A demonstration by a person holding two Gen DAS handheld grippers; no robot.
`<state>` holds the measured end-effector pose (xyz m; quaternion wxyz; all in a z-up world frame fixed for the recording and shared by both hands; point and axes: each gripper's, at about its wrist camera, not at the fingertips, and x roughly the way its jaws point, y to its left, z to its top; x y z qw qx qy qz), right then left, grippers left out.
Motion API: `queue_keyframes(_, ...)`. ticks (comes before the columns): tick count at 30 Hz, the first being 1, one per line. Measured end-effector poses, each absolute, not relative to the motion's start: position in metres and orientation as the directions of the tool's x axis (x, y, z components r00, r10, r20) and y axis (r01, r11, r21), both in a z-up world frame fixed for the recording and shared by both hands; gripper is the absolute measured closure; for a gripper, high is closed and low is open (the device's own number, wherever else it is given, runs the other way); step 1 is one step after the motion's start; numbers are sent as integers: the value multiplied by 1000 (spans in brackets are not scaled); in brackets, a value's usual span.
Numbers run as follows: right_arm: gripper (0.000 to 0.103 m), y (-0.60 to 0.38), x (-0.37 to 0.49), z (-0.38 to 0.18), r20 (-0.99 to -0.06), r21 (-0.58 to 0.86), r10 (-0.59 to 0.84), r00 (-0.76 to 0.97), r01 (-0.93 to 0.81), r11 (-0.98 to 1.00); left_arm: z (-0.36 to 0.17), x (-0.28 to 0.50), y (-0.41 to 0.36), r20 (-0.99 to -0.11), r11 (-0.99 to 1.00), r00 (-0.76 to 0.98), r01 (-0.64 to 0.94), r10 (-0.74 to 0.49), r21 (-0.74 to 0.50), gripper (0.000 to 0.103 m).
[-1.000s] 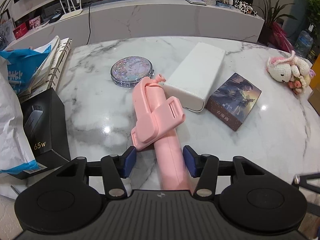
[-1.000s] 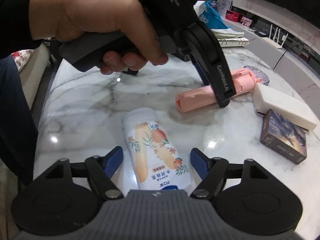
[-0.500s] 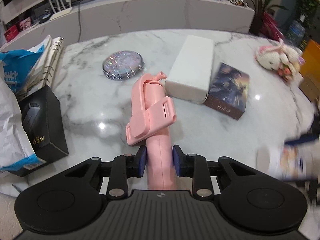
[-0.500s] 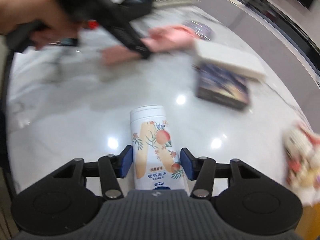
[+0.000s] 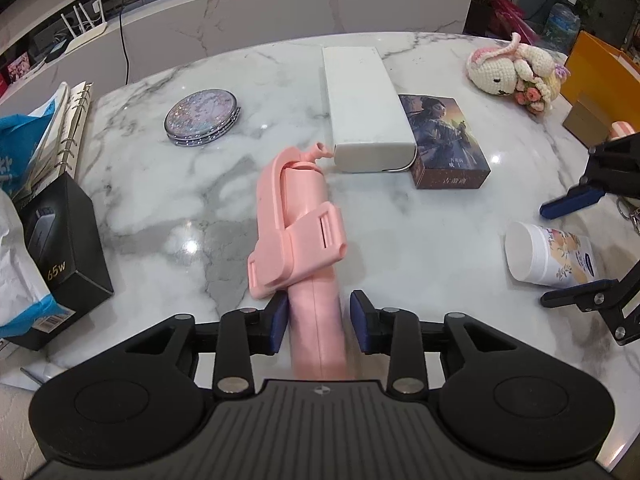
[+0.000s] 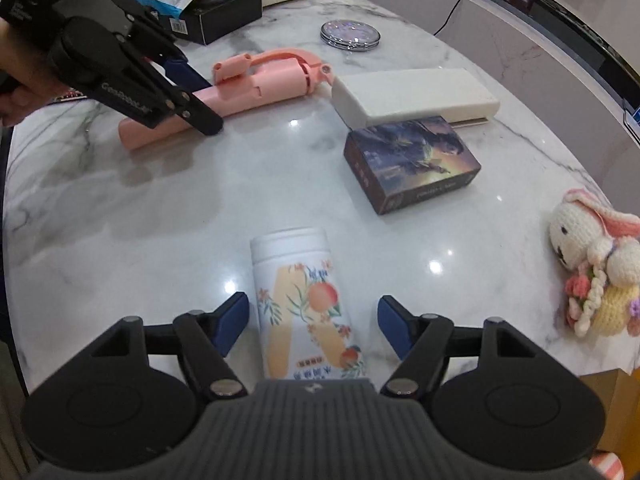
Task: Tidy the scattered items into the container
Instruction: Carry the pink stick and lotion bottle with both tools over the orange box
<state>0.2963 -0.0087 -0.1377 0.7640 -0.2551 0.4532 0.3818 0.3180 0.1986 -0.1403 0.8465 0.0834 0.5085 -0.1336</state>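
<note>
A pink selfie stick (image 5: 296, 216) lies on the marble table (image 5: 180, 208), its handle between the jaws of my left gripper (image 5: 320, 320). Those jaws are opening: the left pad sits at the handle and a narrow gap shows at the right pad. A white bottle with a peach print (image 6: 296, 280) lies on its side between the jaws of my right gripper (image 6: 314, 320), which are opening with gaps on both sides. A person's hand holds the left gripper (image 6: 196, 96) over the stick (image 6: 264, 76). The bottle (image 5: 548, 256) and the right gripper's fingers (image 5: 568, 204) show at the left wrist view's right edge.
Beyond the stick lie a long white box (image 5: 364, 108), a dark picture box (image 5: 444, 140), a round glitter mirror (image 5: 202, 118) and a crochet bunny (image 5: 512, 72). An orange container (image 5: 596, 64) stands at the far right. A black box (image 5: 60, 248), bags and a ring binder crowd the left edge.
The left jaws closed onto the pink stick's handle and have now parted slightly. The right jaws narrowed around the bottle, then widened, while the right gripper swung round toward the bunny.
</note>
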Motion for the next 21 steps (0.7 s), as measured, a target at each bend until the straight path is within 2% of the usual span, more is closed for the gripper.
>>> queue_keyframes(3, 49, -8, 300, -136, -894, -13, 357, 273, -810, 587, -140, 318, 199, -883, 949, 447, 314, -141, 7, 67)
queue_keyframes(5, 49, -8, 298, -135, -899, -15, 347, 268, -809, 587, -140, 318, 200, -883, 950, 449, 313, -141, 7, 70)
queue_keyframes(13, 52, -13, 292, -133, -900, -33, 330, 284, -801, 598, -138, 312, 195, -872, 950, 482, 304, -88, 72, 72)
queue_keyframes(21, 55, -27, 294, -114, -884, -38, 346, 313, -787, 616, -118, 299, 186, -858, 953, 502, 300, -112, 51, 72)
